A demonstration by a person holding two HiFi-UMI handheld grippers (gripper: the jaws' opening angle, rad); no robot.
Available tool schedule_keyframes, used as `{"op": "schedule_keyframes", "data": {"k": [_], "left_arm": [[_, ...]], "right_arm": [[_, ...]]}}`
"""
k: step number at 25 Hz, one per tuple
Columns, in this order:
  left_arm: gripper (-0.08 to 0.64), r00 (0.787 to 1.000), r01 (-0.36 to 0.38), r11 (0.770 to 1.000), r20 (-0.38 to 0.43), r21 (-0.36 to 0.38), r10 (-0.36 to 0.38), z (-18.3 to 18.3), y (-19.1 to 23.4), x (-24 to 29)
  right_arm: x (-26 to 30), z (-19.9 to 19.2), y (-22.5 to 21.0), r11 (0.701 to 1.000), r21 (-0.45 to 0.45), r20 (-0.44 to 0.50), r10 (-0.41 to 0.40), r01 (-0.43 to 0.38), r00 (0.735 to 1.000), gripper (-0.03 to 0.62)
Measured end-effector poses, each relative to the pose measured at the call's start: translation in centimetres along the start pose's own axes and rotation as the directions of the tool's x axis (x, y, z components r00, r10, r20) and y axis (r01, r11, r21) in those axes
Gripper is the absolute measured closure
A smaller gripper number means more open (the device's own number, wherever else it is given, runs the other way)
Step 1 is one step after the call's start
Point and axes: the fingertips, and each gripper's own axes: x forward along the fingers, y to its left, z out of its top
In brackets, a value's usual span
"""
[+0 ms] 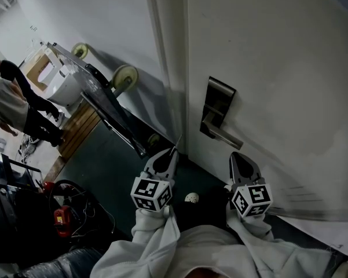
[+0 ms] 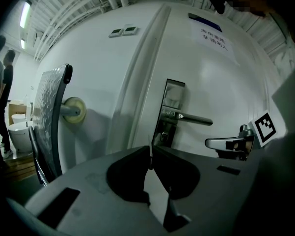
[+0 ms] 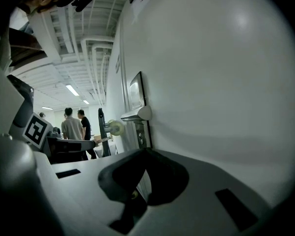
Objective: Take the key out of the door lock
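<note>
The white door [image 1: 278, 57] carries a steel lock plate [image 1: 219, 106] with a lever handle [image 1: 223, 135]. In the left gripper view the plate [image 2: 168, 117] and handle [image 2: 191, 118] lie straight ahead, a short way off. My left gripper [image 1: 174, 151] is shut on a thin metal key [image 1: 176, 142], which pokes out past its tips edge-on [image 2: 150, 154], clear of the lock. To its right, my right gripper [image 1: 235, 155] hovers near the door below the handle. Its jaws [image 3: 145, 152] meet at the tips with nothing between them.
A metal hand cart [image 1: 113, 112] with pale wheels [image 1: 125, 76] leans on the wall left of the door frame. Two people [image 1: 14, 100] stand at far left by a white fixture [image 1: 52, 80] and a wooden pallet [image 1: 81, 126]. Cables and a red tool [image 1: 61, 220] lie lower left.
</note>
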Motion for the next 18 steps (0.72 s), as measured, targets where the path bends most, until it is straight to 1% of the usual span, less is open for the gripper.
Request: {"op": "schedule_keyframes", "data": {"k": [18], "left_arm": [[0.532, 1.0, 0.0, 1.0, -0.008, -0.016, 0.0, -0.2, 0.32, 0.6]], "right_arm": [[-0.01, -0.17, -0.33, 1.0, 0.005, -0.014, -0.014, 0.014, 1.0, 0.541]]}}
